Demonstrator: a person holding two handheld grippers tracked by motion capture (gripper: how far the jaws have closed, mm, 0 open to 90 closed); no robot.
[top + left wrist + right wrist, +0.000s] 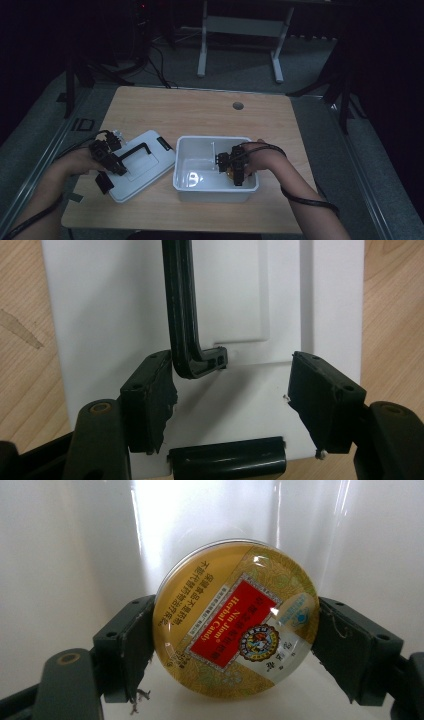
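A white box lid [150, 165] with a black handle [135, 150] lies flat on the table at the left. My left gripper [112, 176] hovers over its near end. In the left gripper view the jaws [232, 385] stand open above the lid [235, 300], and the handle's bent end [200, 365] lies close to the left jaw. A white open box [215, 192] stands at the centre right. Inside it my right gripper [235, 172] is shut on a round yellow candy tin [235, 620] with a red label, held by its rim just above the box floor [65, 555].
The wooden table [200, 110] has a cable hole [238, 106] at its far side. A black latch [227, 460] sits at the lid's near edge. A white desk frame [240, 30] and cables stand on the dark floor beyond. Cables trail from both forearms.
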